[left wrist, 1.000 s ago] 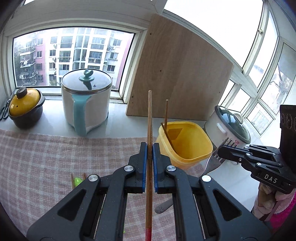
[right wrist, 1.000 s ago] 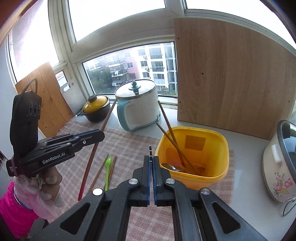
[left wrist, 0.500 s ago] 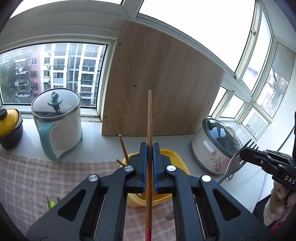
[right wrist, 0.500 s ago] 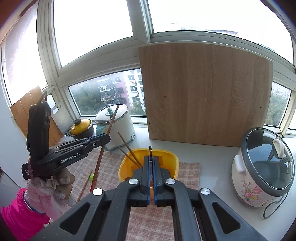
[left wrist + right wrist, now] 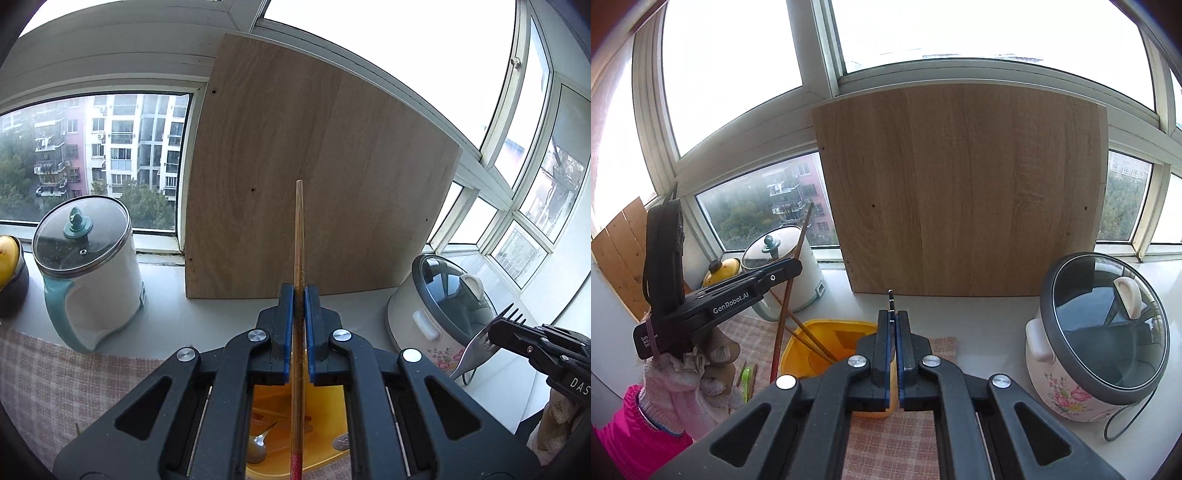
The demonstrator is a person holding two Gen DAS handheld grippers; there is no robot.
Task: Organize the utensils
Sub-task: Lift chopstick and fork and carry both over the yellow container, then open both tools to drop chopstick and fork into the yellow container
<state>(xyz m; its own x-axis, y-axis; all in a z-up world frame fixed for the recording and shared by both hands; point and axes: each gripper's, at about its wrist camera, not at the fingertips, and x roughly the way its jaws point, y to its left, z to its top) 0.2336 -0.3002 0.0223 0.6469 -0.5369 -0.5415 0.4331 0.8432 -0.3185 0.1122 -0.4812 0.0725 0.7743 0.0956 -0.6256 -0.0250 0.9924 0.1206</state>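
Note:
My left gripper [image 5: 299, 291] is shut on a long wooden chopstick [image 5: 298, 236] with a red lower end, held upright between the pads. Directly below it sits the yellow container [image 5: 325, 417] with a metal spoon [image 5: 258, 441] inside. My right gripper [image 5: 893, 317] is shut on a metal fork [image 5: 891, 296], seen edge-on, its tip poking past the jaws. In the left wrist view the fork [image 5: 476, 347] shows its tines at the right. From the right wrist view the left gripper [image 5: 792, 269] hovers left of the container [image 5: 827, 332], which holds two chopsticks [image 5: 809, 338].
A tall wooden board [image 5: 960, 192] leans on the window behind the container. A flowered rice cooker [image 5: 1100, 332] stands to the right, a white pot with a glass lid [image 5: 85, 266] to the left. A green spoon [image 5: 746, 373] lies on the checked cloth [image 5: 55, 387].
Both grippers have swung right and risen a little. The yellow container slid from ahead of my left jaws to beneath them. Both grips are unchanged.

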